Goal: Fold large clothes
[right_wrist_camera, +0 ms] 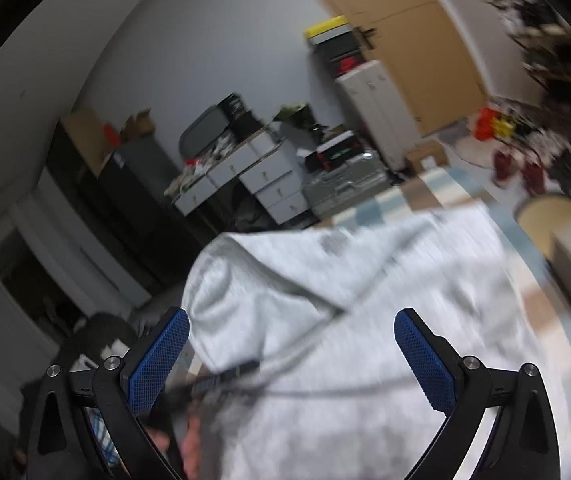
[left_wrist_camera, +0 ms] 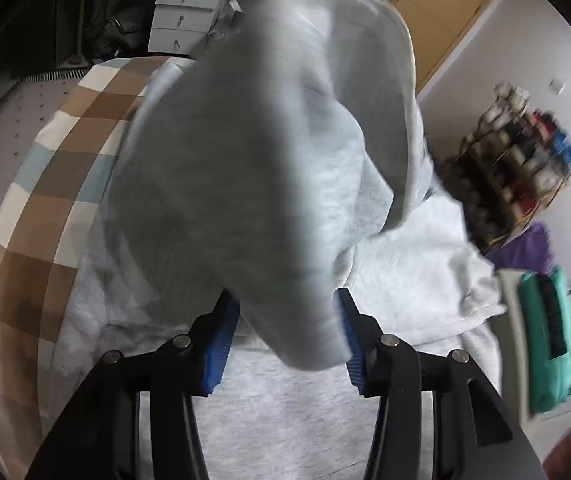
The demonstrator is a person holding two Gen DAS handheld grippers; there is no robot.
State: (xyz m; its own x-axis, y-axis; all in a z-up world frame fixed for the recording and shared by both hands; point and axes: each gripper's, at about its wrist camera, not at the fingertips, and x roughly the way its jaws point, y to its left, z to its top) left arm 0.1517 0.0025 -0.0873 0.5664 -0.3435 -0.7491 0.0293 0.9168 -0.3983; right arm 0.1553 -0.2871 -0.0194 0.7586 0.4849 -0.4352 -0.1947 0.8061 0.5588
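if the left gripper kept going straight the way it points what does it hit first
Most likely the grey garment: a hanging fold of it already sits between the open left gripper pads, with more of it spread on the checked cover beyond. Blur makes depth uncertain.

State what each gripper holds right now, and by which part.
Nothing is gripped. The left gripper stands open around a hanging fold of the grey sweatshirt, pads not pressing it. The right gripper is open over the sweatshirt.
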